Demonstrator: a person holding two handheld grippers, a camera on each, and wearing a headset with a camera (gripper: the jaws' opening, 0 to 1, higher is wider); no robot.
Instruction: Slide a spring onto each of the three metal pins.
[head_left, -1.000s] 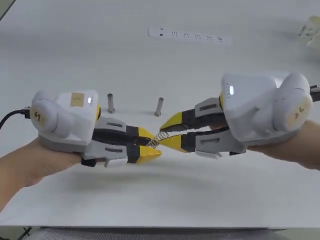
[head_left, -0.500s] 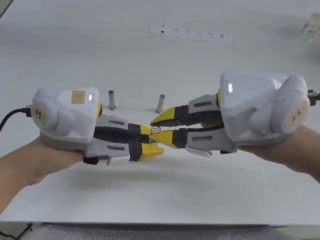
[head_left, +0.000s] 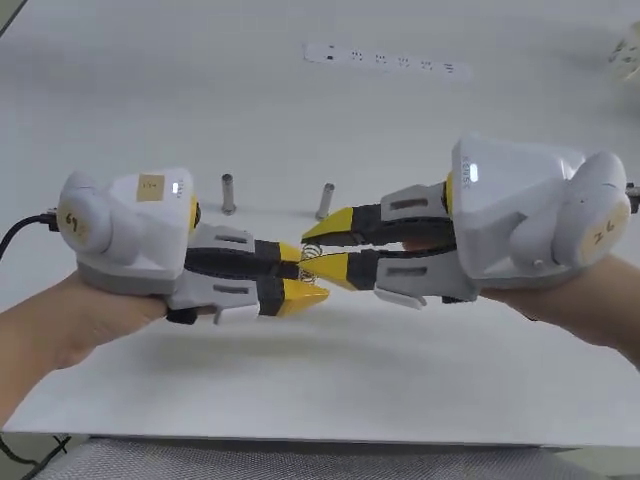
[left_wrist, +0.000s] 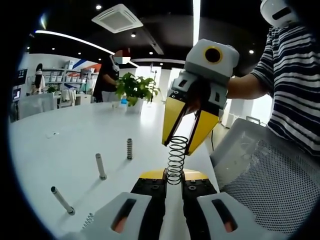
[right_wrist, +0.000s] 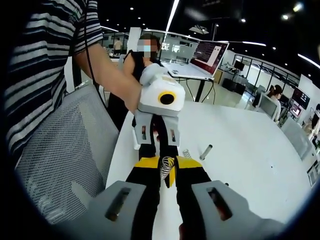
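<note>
Left gripper (head_left: 306, 276) clamped on spring (left_wrist: 175, 160), held mid-air over table (head_left: 420, 130). Right gripper (left_wrist: 177, 147) has its jaws apart around the free end, probably a handover for regrip. Nearest pin (head_left: 325, 200) sits at 12 o'clock of the spring.

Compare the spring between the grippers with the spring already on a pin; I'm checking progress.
The held spring is up in the air, one end pinched by the left gripper, the other between the right gripper's open jaws; the fitted spring stands upright on the table, untouched. The held spring has nothing through it; the fitted spring sits over a pin. Both are bare metal coils.
</note>
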